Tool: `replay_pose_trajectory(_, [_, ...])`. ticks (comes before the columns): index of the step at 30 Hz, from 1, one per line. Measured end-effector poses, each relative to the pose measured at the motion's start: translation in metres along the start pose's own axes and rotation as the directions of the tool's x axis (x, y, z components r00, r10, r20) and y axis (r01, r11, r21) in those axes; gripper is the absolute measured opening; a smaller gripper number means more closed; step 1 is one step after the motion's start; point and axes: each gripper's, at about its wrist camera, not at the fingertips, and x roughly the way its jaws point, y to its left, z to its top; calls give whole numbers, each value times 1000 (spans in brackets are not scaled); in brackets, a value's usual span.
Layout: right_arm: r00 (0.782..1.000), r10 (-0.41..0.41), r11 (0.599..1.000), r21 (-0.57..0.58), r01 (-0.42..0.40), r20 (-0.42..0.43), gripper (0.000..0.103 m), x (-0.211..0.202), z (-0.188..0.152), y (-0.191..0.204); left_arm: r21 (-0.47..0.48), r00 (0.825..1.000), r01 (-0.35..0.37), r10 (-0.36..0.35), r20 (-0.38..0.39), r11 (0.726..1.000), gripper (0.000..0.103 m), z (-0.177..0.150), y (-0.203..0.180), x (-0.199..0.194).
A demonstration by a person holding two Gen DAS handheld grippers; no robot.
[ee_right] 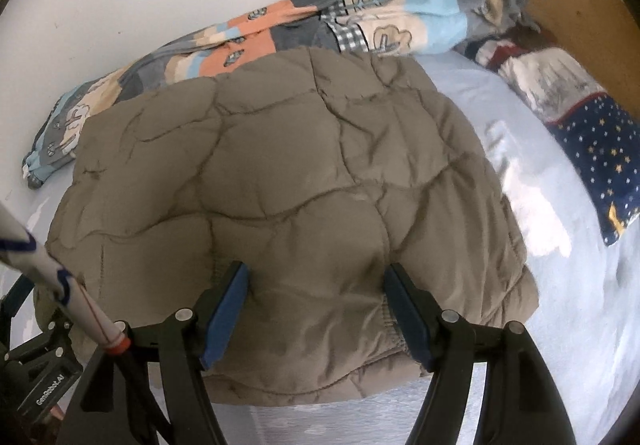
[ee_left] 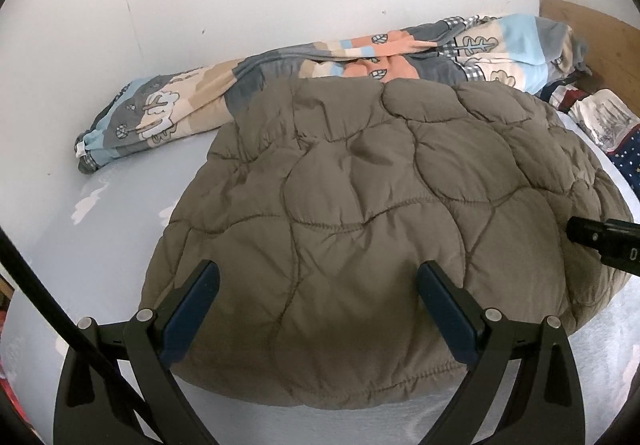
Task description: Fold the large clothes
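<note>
**Operator:** One garment is on the bed (ee_left: 56, 245): a quilted jacket (ee_left: 360, 205) in brownish-olive. Confirm position and orientation.

**Inspector:** Position: spread flat on the pale blue sheet, mid-bed. Its far edge touches the rolled patterned blanket (ee_left: 280, 65) that lies along the wall-side edge of the bed. Its near hem reaches toward the bed's near edge, directly below both tools. Orientation: in the left wrist view the long axis appears to run across the bed, parallel to the blanket; which end is the collar cannot be determined.

**Operator:** Appearance of the garment?

**Inspector:** Padded fabric, stitched in large curved, irregular cells. Surface matte, lightly creased. A gathered, elastic-looking band shows at the near hem in the right wrist view. A vertical seam or fold line runs from the far edge toward the middle. The bulk looks doubled over, though how many layers cannot be told.

**Operator:** Tool state?

**Inspector:** Left gripper (ee_left: 318, 281): fingers apart, blue pads clear of each other, poised over the near hem; contact with the cloth cannot be confirmed. Right gripper (ee_right: 316, 281): fingers likewise spread wide, straddling the gathered hem, nothing clamped.

**Operator:** Adjacent items?

**Inspector:** A navy star-print pillow (ee_right: 600, 153) lies near the headboard-side edge, well apart from the jacket. A wooden headboard (ee_right: 560, 5) stands behind it.
</note>
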Motion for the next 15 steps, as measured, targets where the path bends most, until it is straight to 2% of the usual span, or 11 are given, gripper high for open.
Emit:
replay_pose_trajectory(12, [999, -13, 1000, -21, 13, -33, 79, 12, -5, 3, 8, 1000, -1, 1, -14, 1000, 99, -1, -1, 3])
replay_pose_trajectory(15, [1000, -11, 1000, -13, 11, -26, 79, 6, -4, 4, -25, 1000, 1, -1, 6, 1000, 99, 4, 6, -3])
